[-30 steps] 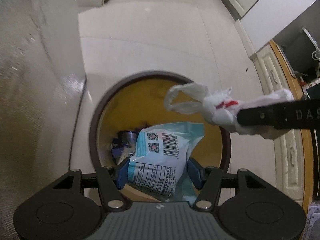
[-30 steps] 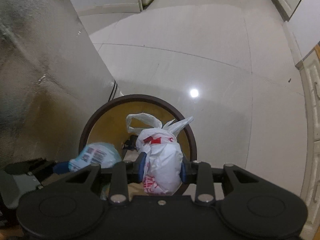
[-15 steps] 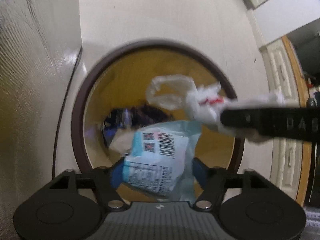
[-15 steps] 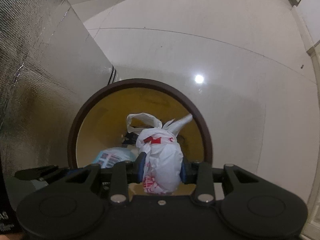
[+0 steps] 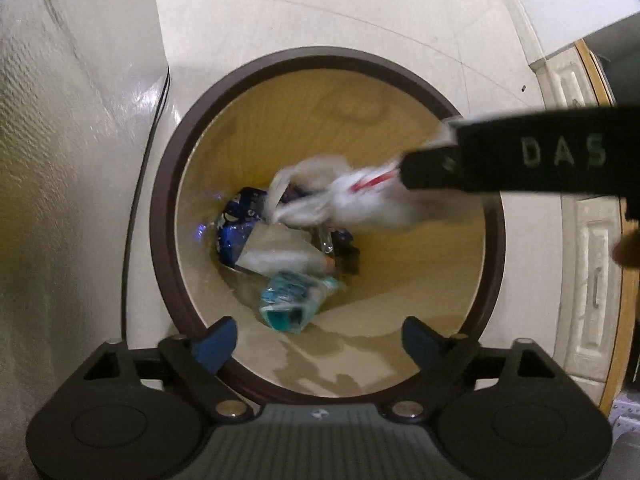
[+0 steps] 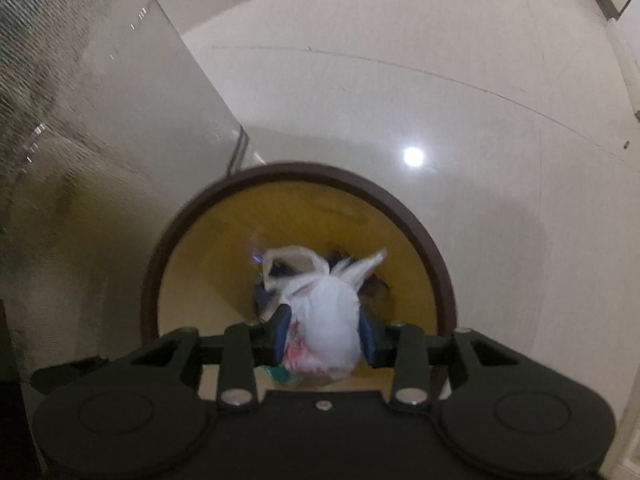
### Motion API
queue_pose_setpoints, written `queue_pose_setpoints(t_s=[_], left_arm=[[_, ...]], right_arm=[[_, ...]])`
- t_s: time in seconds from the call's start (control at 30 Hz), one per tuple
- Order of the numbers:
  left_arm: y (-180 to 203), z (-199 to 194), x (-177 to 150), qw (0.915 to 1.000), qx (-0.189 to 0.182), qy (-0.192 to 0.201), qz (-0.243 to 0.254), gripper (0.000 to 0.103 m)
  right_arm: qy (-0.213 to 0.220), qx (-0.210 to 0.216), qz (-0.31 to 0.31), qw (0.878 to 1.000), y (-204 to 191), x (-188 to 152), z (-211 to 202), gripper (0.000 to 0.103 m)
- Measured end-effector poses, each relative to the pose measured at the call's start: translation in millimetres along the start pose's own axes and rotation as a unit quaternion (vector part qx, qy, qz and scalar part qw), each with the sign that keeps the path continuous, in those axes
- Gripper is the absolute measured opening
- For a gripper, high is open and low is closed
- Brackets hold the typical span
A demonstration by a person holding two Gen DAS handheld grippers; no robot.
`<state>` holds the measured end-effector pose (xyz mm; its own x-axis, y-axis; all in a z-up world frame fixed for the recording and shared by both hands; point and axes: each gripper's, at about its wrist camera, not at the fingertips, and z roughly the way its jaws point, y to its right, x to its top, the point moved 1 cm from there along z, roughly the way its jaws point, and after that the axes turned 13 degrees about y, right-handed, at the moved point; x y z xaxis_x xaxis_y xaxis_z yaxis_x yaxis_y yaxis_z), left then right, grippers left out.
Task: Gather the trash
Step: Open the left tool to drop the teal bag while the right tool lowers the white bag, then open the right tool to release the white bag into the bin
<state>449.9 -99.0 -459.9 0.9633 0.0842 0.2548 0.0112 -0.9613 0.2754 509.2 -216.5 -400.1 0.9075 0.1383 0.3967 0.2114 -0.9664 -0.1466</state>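
**Teal packet in the bin, white bag held above it**

The left gripper point(image 5: 318, 340) is held over the bin point(image 5: 160, 200), its blue pads spread wide with nothing between them. A teal packet point(image 5: 294, 300) is seen low inside the bin, blurred, below the open fingers; whether it has come to rest cannot be told. It lies beside dark blue wrappers point(image 5: 236, 224) and a pale sheet point(image 5: 276, 254) at the bottom. The gripper is kept centred over the mouth, presumably so that anything let go falls inside the rim and not onto the floor point(image 5: 320, 12).

The right gripper point(image 6: 325, 338) is closed on a knotted white bag point(image 6: 328, 312), the pads pressing its sides and the bag bulging between them. The bag is held with its tied ears pointing down toward the bin's opening, over the yellow interior, so that a release would drop it straight in. In the left view the same bag point(image 5: 352, 200) is seen blurred, still above the other rubbish and not resting on it.

The bin is stood on the floor against a pale panel point(image 6: 100, 140), with a thin cable point(image 5: 152, 152) running down beside it.

By judgement, one item is in and the bag is the next to be released; the risk is a loose handle catching on a pad.
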Motion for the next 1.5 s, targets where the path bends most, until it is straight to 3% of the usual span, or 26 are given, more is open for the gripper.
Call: queue_pose_setpoints(t_s=[0.07, 0.4, 0.57, 1.17, 1.5], left_arm=[[2.1, -2.1, 0.5, 0.9999, 0.000, -0.005, 0.012, 0.093], [14.7, -16.5, 10.5, 0.9985, 0.012, -0.003, 0.054, 0.103], [19.7, -28.2, 11.2, 0.9979, 0.010, 0.002, 0.065, 0.103], [12.2, -84.7, 8.9, 0.9947, 0.055, 0.046, 0.073, 0.103], [13.5, -133.2, 0.1, 0.9916, 0.059, 0.083, 0.079, 0.103]], right_arm=[[0.015, -0.007, 0.004, 1.000, 3.2, 0.4, -3.1, 0.078], [-0.002, -0.022, -0.009, 1.000, 22.4, -11.5, -16.4, 0.086], [0.001, -0.009, 0.008, 1.000, 28.3, -17.2, -25.7, 0.100], [0.038, 0.008, 0.027, 0.999, 36.7, -33.1, -79.0, 0.103], [0.060, 0.002, 0.027, 0.998, 35.4, -44.7, -118.6, 0.103]])
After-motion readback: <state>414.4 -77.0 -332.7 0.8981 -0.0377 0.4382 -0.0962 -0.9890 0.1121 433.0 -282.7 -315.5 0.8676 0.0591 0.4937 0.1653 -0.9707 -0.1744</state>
